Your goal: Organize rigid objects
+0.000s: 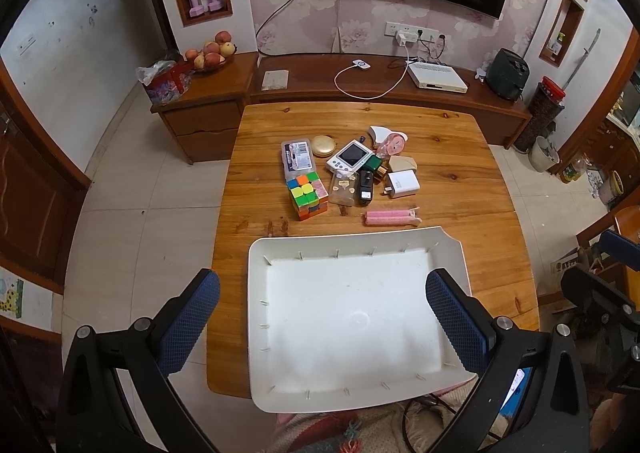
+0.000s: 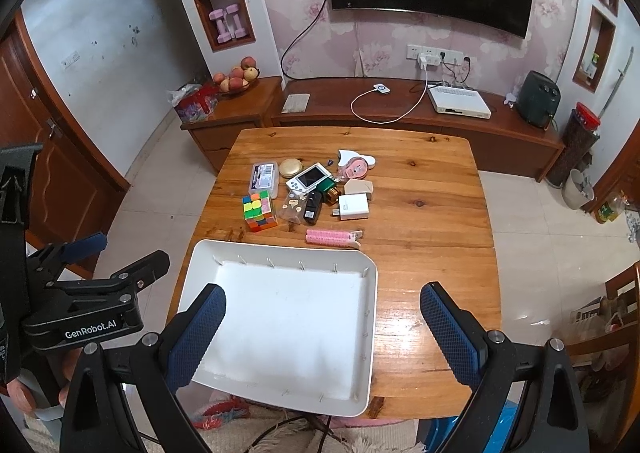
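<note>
A white tray (image 1: 452,249) is seen at the near edge of the wooden table (image 1: 460,173), its floor bare; nothing has been placed in it. The rigid objects are gathered in a loose cluster just beyond its far rim, near the middle of the table: a puzzle cube (image 1: 307,195) at the left, a clear plastic case (image 1: 297,157) behind it, a small white handheld device (image 1: 347,157), a black adapter (image 1: 365,187), a white charger (image 1: 403,183) at the right, and a pink clip (image 1: 390,217) lying closest to the tray. The left gripper (image 1: 322,319) is held above the tray with its jaws spread wide and nothing between them. The right gripper (image 2: 322,329) is likewise spread and empty, over the tray's right side. The task is judged not yet begun: every item remains to be lifted and set into the tray.
</note>
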A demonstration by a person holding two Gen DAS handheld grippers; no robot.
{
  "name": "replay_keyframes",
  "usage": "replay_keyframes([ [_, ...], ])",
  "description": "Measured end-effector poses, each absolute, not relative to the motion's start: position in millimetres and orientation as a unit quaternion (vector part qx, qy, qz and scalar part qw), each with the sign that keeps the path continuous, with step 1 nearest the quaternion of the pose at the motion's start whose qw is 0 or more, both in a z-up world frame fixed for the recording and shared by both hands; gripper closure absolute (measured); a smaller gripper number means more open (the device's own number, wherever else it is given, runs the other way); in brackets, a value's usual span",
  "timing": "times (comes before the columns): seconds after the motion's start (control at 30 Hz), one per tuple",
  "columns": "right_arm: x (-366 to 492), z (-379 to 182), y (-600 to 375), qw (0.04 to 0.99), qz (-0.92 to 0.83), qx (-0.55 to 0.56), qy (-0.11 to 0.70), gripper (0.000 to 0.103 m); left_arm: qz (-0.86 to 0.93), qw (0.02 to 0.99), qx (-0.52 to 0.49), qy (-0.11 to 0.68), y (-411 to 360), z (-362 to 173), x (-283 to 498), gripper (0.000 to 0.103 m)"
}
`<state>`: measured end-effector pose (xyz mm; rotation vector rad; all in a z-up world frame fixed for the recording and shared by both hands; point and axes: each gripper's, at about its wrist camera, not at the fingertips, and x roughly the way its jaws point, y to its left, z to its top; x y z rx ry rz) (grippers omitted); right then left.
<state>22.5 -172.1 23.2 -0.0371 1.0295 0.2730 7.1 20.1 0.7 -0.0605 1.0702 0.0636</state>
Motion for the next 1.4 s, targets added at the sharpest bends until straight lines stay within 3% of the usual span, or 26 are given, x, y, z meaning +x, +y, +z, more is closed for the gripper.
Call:
replay_keyframes([
  [1.4, 44.5, 10.0, -164.3, 0.862, 0.139, -0.014, 0.487, 0.005, 0.054, 0.845, -0.03, 0.53, 41.7, -17.0, 23.6, 0.001],
])
